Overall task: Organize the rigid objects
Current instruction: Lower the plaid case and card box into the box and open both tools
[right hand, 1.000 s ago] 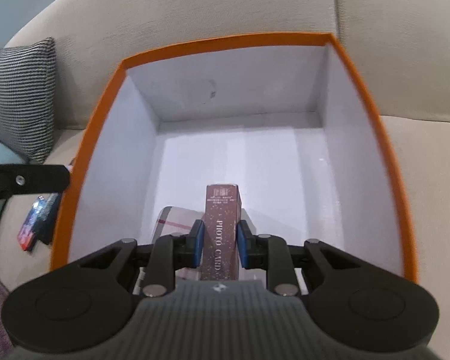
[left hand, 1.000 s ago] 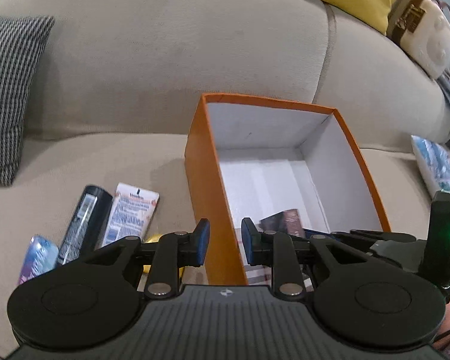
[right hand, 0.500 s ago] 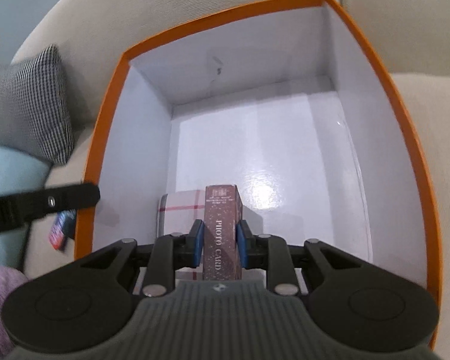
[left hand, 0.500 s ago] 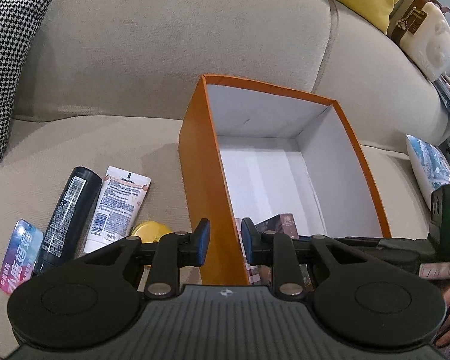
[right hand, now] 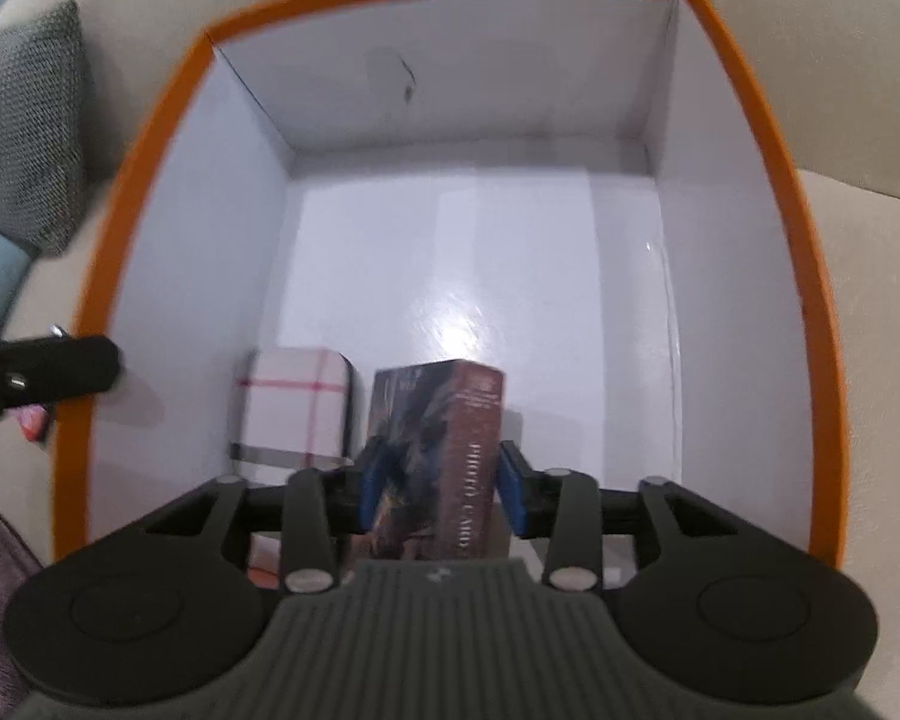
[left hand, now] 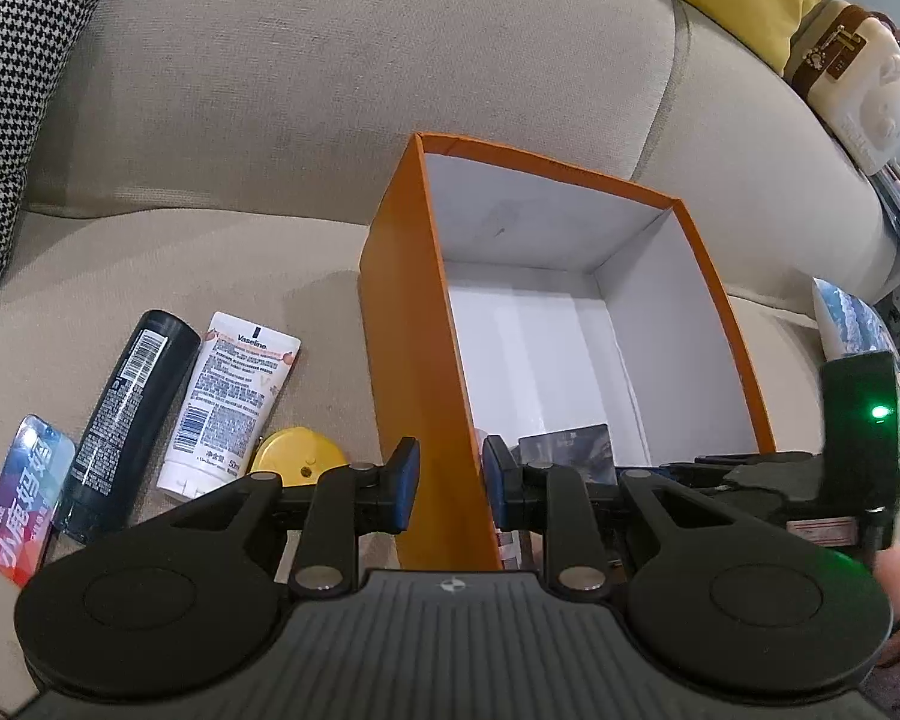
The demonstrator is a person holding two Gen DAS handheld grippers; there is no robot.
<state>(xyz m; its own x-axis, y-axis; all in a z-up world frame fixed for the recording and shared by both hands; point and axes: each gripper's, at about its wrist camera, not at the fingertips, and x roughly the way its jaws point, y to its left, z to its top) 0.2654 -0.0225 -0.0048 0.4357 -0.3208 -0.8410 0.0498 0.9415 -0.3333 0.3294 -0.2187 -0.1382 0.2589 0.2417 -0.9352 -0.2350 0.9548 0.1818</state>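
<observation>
Photo card box (right hand: 450, 450) newly released, loose in orange box (right hand: 804, 276).

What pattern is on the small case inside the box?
White with red plaid lines on the small case; clearest in right wrist view.

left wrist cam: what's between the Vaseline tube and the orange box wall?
Only bare beige sofa seat lies between the Vaseline tube and the orange box, seen in the left wrist view.
</observation>
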